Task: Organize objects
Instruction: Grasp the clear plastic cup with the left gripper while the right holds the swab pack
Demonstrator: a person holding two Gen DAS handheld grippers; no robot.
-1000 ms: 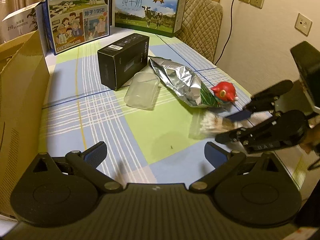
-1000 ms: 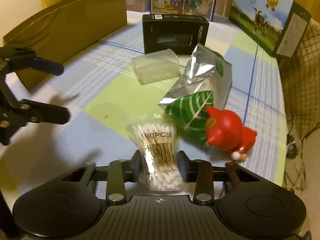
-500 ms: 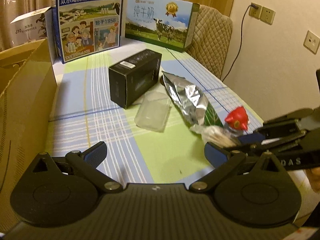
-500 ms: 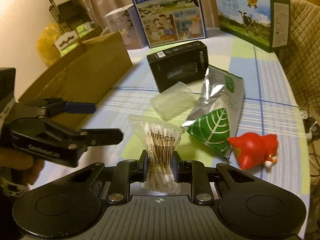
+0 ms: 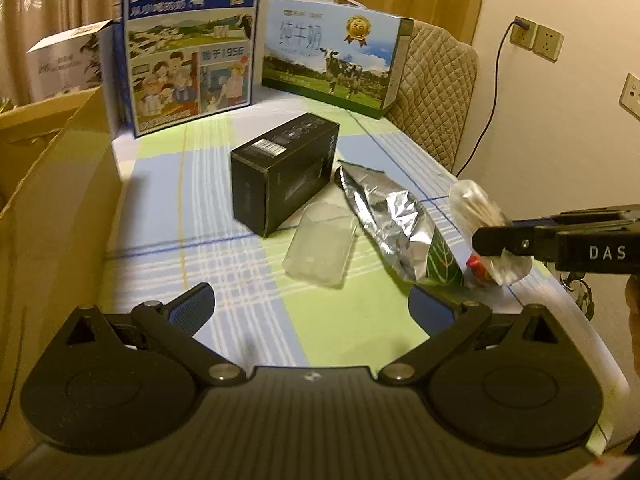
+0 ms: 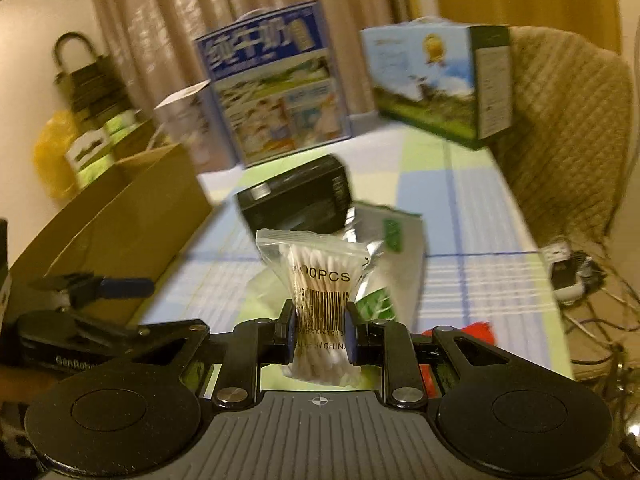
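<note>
My right gripper [image 6: 318, 332] is shut on a clear bag of cotton swabs [image 6: 320, 276] and holds it upright above the table. In the left wrist view the same bag [image 5: 474, 204] hangs at the right edge in the right gripper [image 5: 496, 240]. My left gripper [image 5: 312, 304] is open and empty over the near part of the checked tablecloth [image 5: 168, 216]. On the cloth lie a black box [image 5: 284, 172], a clear plastic container [image 5: 320, 244] and a silver pouch with a green leaf [image 5: 392, 216]. A red toy [image 5: 478, 266] is mostly hidden behind the bag.
An open cardboard box [image 5: 60, 200] stands along the left side of the table. Two milk cartons [image 5: 188, 40] [image 5: 332, 60] stand at the back. A quilted chair [image 5: 436, 92] is at the far right, with cables and a power strip [image 6: 568, 276] on the floor.
The right gripper has lifted the cotton swab bag off the table and raised it higher. The left gripper stays open and has drawn back a little.
</note>
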